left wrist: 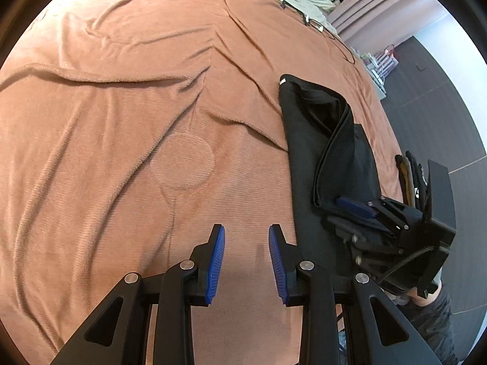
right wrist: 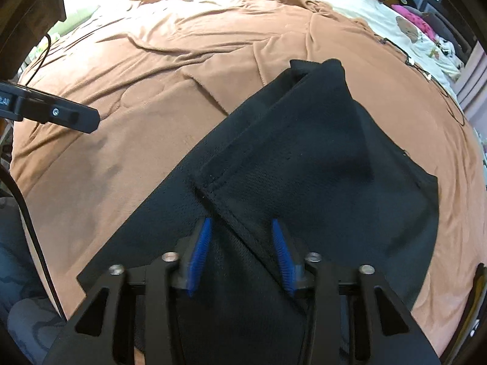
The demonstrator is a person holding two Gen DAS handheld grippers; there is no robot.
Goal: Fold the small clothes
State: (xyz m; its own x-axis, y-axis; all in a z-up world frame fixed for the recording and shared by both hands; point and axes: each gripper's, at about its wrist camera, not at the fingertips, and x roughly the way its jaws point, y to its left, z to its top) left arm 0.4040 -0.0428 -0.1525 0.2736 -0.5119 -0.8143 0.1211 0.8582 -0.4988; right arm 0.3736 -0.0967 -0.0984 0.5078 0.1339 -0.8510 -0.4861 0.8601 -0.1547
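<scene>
Right wrist view: my right tool [right wrist: 240, 254] straddles the black shorts' [right wrist: 319, 158] hem, spread (left tool [left wrist: 246, 261] spread too) over the bed [left wrist: 121, 121].

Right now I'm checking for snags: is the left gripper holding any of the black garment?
No: the left gripper is open over bare orange blanket, with the black garment lying off to its right.

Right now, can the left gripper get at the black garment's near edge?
Probably yes. The left gripper is open over bare blanket, and the black garment lies just to its right with nothing between; the right gripper works farther along.
</scene>
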